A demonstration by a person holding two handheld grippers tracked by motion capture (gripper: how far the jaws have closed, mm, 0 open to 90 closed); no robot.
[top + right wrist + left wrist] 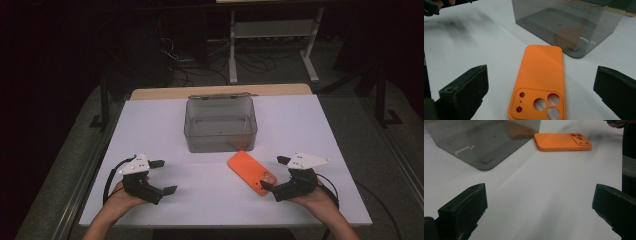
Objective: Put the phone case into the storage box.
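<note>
An orange phone case (252, 172) lies flat on the white table (150, 130), its camera cut-outs toward the near right. It is also in the left gripper view (562, 142) and the right gripper view (540, 80). Just behind it stands a smoky clear plastic box (220, 125) with nothing visible inside. My left gripper (160, 176) rests open at the near left, well apart from the case. At the near right my right gripper (275, 173) stands open right beside the case's camera end, nothing between its jaws.
The box (481, 142) (566, 25) has a hinged lid folded back behind it. A strip of wooden tabletop (220, 91) shows past the white sheet's far edge. Beyond that, on the dark floor, are cables and a white desk frame (272, 40).
</note>
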